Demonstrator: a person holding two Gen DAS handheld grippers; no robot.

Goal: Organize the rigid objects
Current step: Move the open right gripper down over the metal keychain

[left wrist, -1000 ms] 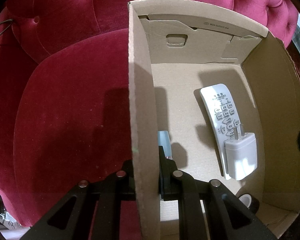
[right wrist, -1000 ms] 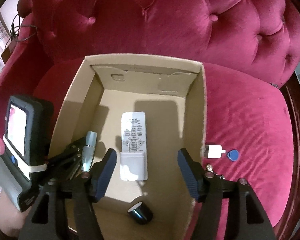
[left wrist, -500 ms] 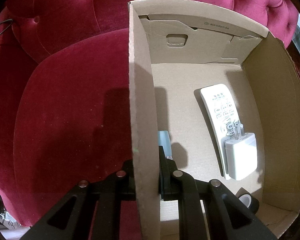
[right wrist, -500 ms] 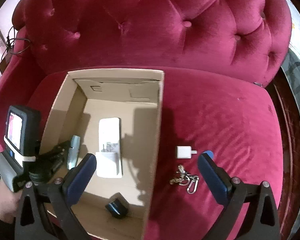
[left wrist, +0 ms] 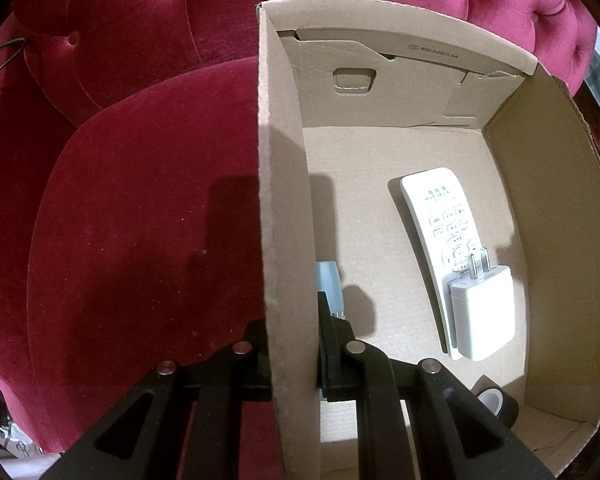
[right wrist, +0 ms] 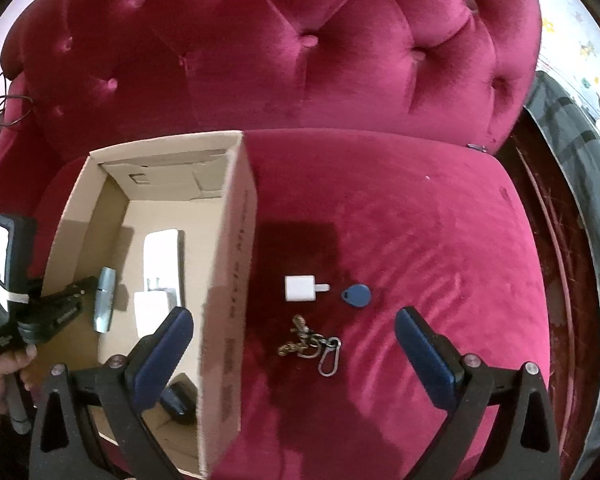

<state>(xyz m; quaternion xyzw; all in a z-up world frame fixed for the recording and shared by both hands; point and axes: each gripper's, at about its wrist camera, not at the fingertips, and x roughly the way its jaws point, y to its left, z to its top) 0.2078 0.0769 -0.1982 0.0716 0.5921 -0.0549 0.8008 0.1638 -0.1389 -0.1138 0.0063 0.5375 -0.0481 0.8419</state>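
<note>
An open cardboard box (left wrist: 286, 184) (right wrist: 236, 248) stands on a red velvet sofa. My left gripper (left wrist: 292, 360) is shut on the box's left wall. Inside lie a white remote (left wrist: 440, 216), a white charger (left wrist: 482, 312) on top of it, a grey-blue cylinder (left wrist: 330, 286) (right wrist: 105, 300) and a black tape roll (left wrist: 498, 404). My right gripper (right wrist: 294, 350) is wide open and empty above the seat. Below it lie a small white plug (right wrist: 300, 288), a blue key fob (right wrist: 357, 296) and a key chain with a carabiner (right wrist: 310, 344).
The tufted sofa back (right wrist: 300, 48) rises behind the seat. The seat cushion (right wrist: 440, 240) stretches to the right of the box. A dark floor and patterned cloth (right wrist: 572, 120) lie beyond the sofa's right edge. A black cable (right wrist: 0, 104) hangs at the far left.
My right gripper has moved right, from above the box to above the seat, and has opened wider. The left gripper and the box have not moved.
</note>
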